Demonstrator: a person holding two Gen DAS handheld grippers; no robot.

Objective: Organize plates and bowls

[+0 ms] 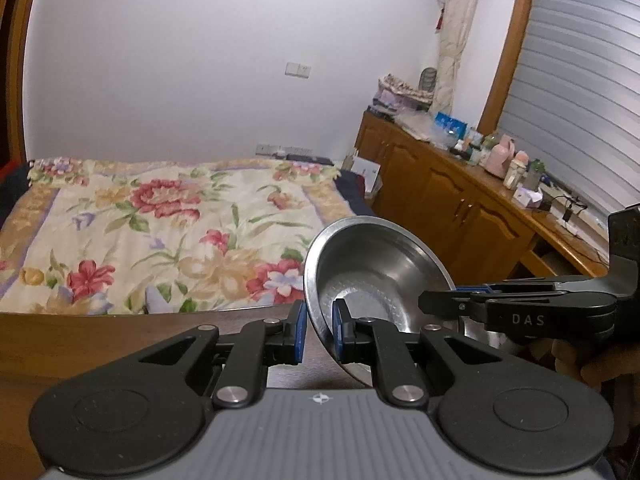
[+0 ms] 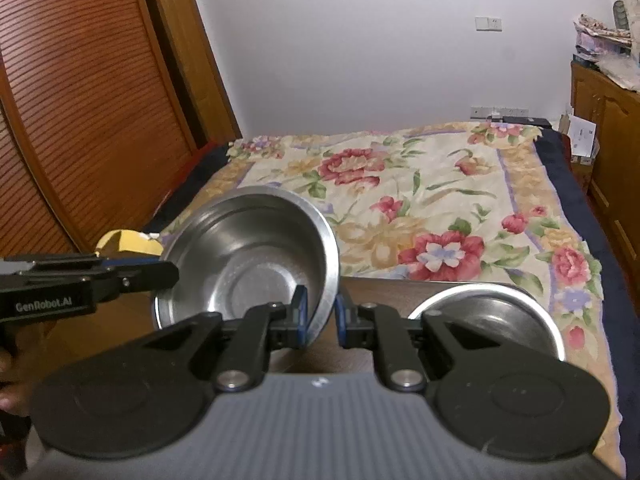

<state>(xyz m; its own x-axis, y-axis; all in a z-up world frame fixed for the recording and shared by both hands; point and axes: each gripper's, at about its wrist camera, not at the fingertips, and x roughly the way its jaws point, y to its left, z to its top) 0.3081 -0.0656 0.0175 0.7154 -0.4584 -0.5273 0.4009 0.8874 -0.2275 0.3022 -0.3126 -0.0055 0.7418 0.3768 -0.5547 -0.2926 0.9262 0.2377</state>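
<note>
while both claws clench its rim, steel bowl tilted between left claw, right claw

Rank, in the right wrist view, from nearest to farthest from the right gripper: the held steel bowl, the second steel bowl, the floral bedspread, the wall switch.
1. Held steel bowl, rim pinched in the right gripper.
2. Second steel bowl, on the table, right.
3. Floral bedspread, beyond the table.
4. Wall switch, upper right on the far wall.
</note>
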